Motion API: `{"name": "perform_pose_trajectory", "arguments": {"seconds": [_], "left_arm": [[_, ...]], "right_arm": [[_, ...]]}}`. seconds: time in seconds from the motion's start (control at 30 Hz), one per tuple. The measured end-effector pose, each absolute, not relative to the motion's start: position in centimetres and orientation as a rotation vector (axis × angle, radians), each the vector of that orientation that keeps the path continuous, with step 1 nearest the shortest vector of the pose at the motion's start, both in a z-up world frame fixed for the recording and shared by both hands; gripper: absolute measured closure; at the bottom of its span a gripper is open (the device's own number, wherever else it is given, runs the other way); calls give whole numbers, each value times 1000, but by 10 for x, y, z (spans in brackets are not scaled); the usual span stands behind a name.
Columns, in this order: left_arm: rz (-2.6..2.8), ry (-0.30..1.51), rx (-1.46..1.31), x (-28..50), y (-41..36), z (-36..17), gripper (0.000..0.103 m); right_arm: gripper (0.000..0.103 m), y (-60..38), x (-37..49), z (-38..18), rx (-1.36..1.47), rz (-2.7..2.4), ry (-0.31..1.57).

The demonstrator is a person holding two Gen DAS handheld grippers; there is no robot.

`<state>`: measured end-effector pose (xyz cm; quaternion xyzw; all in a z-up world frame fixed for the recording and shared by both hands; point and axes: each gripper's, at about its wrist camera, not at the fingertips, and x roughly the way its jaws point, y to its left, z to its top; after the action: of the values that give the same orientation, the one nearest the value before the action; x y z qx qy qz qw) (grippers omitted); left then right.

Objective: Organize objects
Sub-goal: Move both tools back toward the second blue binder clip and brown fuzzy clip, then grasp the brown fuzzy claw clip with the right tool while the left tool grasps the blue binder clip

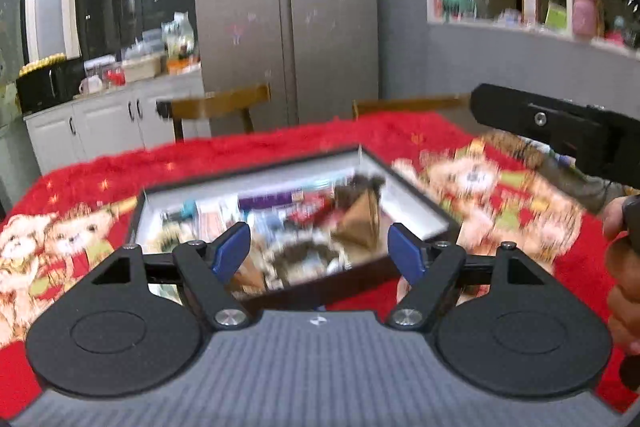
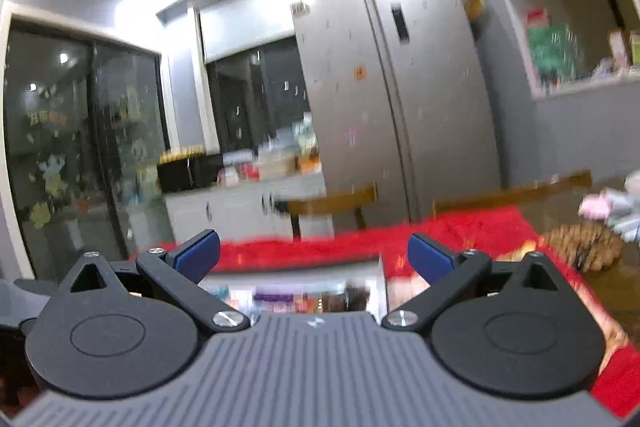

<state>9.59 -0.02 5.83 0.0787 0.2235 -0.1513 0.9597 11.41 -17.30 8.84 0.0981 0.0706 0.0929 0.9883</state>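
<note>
A black-rimmed box (image 1: 416, 189) with a white inside sits on the red blanket. It holds several jumbled items, among them a purple pack (image 1: 270, 201) and a brown paper piece (image 1: 360, 221). My left gripper (image 1: 320, 249) is open and empty, just above the box's near edge. My right gripper (image 2: 314, 253) is open and empty, raised above the table. The box (image 2: 382, 281) shows low between its fingers. The right gripper's black body (image 1: 560, 131) appears at the right of the left wrist view. Both views are blurred.
The red blanket (image 1: 280, 143) with bear prints covers the table. A woven basket (image 2: 584, 247) and pale packets (image 2: 616, 207) lie at the table's right. Two wooden chairs (image 1: 224, 105) stand behind the table, with a fridge (image 1: 288, 7) and a counter (image 1: 120, 99) beyond.
</note>
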Motion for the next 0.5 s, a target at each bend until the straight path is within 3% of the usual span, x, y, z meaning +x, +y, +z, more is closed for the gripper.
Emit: {"name": "perform_pose_trajectory", "arguments": {"seconds": [0.23, 0.5], "left_arm": [[-289, 589, 183, 131, -4, 36, 23], [-288, 738, 155, 153, 2, 8, 23]], "right_arm": [[0, -160, 119, 74, 147, 131, 198], [0, -177, 148, 42, 370, 107, 433]]}}
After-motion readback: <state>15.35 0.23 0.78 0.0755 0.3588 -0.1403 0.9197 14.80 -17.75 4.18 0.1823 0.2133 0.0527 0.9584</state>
